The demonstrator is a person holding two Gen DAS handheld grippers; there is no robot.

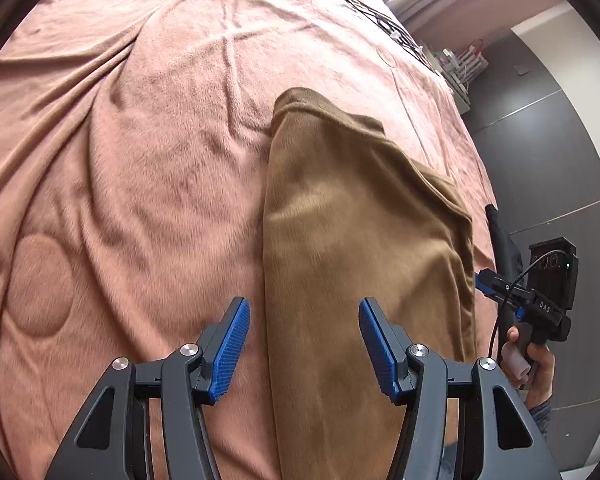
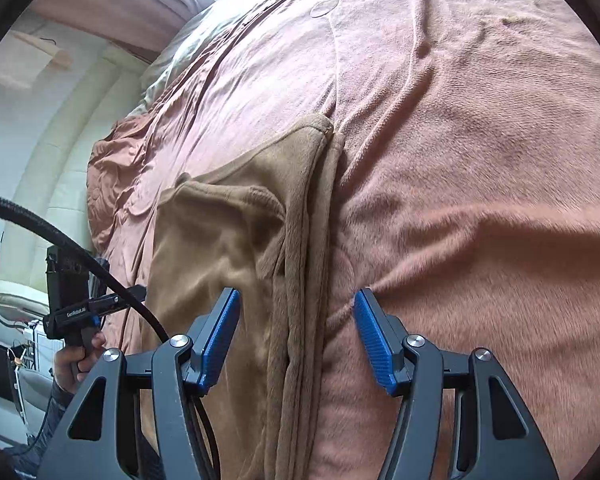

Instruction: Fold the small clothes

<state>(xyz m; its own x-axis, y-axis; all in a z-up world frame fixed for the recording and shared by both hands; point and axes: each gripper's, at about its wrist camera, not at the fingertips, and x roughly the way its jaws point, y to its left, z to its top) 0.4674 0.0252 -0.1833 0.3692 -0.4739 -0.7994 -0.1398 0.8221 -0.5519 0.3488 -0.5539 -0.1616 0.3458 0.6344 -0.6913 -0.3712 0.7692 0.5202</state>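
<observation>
the left gripper (image 1: 304,344) hangs over the bed with its blue-padded fingers (image 1: 230,350) spread wide and nothing between them; its left pad is over the blanket, its right pad over the near part of the brown garment (image 1: 352,248). the right gripper (image 2: 296,340) is likewise spread apart and holds nothing, its gap straddling the garment's right-hand edge, where several layered hems (image 2: 312,280) run side by side away from the camera.

the brown garment, a small fleecy piece, lies folded lengthwise into a long narrow strip on the pink blanket (image 1: 140,160), reaching from under both tools toward the far side of the bed. in the right wrist view a folded-in flap with a ribbed edge (image 2: 260,196) sits on top of the strip.

the blanket is wrinkled and quilted with oval stitching (image 1: 36,284). in the left wrist view the right hand (image 1: 536,356) grips its handle beside the bed edge; in the right wrist view the left hand (image 2: 76,360) shows the same way, with a black cable (image 2: 80,256) arcing past it.
</observation>
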